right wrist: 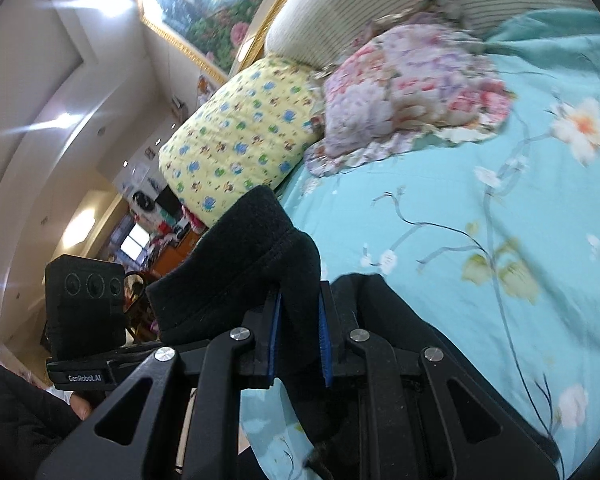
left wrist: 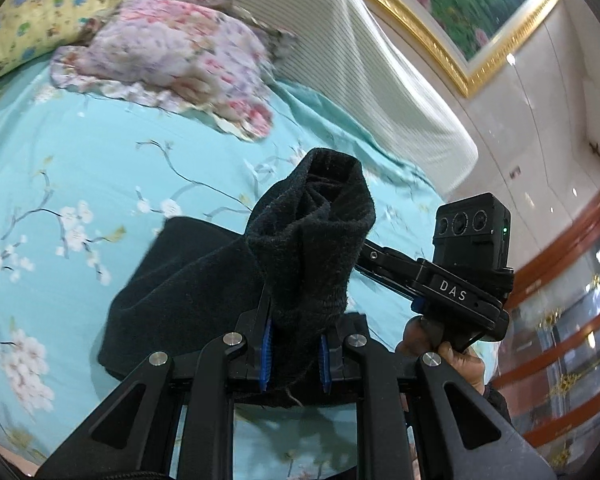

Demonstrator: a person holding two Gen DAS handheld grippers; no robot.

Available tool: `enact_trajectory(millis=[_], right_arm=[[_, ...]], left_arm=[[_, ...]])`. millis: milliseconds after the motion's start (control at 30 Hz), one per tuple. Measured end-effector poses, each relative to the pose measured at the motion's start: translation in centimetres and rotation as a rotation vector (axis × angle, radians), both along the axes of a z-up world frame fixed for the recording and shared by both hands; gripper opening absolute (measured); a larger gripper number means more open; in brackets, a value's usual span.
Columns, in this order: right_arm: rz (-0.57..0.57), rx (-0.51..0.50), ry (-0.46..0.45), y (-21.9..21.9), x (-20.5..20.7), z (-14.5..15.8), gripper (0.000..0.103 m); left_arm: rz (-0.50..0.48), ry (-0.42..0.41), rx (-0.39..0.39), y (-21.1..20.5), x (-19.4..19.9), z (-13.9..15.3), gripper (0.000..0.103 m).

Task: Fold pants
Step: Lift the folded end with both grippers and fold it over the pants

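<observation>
The black pants (left wrist: 204,272) are a thick, fuzzy knit, lifted partly off the bed: one bunched end stands up between the fingers of the left gripper (left wrist: 294,350), while the rest spreads down and to the left across the turquoise floral bedsheet (left wrist: 60,168). The blue pads (left wrist: 265,354) of that gripper press against the fabric on both sides, so its jaws are clamped on the pants. In the right wrist view the same garment shows a stitched hem edge, and another part of it rises between the fingers of the right gripper (right wrist: 300,340), whose blue pads (right wrist: 324,344) also squeeze the cloth from both sides; the jaws are closed on it. More black fabric hangs below and to the right of those fingers onto the sheet.

In the left wrist view the right gripper appears at the right, with a black camera block on top, and a hand (left wrist: 440,352) grasps its handle. In the right wrist view the left gripper sits at the lower left, marked GenRobot.AI, beside a dark sleeve (right wrist: 16,420).

Farther up the bed lie a crumpled pink-and-lilac floral cloth (left wrist: 168,64) and a yellow pillow (right wrist: 240,136) with small blue and green prints, touching each other. Behind them stands a pale ribbed headboard (left wrist: 360,52), and above it hangs a gold-framed landscape painting (left wrist: 472,4).
</observation>
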State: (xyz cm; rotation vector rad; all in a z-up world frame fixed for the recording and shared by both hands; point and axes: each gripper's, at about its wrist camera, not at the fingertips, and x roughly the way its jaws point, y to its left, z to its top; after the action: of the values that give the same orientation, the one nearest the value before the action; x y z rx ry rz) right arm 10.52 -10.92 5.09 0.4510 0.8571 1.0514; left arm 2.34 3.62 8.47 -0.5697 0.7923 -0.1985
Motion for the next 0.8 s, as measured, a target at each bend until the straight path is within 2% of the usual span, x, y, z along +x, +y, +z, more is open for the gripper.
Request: enact_trajectory(millis=[267, 800], right_arm=[[-0.082, 0.032, 0.029, -4.4, -1.5, -2.0, 0.018], [-0.199, 0.030, 0.077, -9.5, -3.3, -5.7, 0.018]], left_arm=[[-0.076, 0.028, 0.040, -3.8, 0.7, -1.0, 0.017], [-0.181, 0.050, 0.197, -10.0, 1.8, -3.4, 0.019]])
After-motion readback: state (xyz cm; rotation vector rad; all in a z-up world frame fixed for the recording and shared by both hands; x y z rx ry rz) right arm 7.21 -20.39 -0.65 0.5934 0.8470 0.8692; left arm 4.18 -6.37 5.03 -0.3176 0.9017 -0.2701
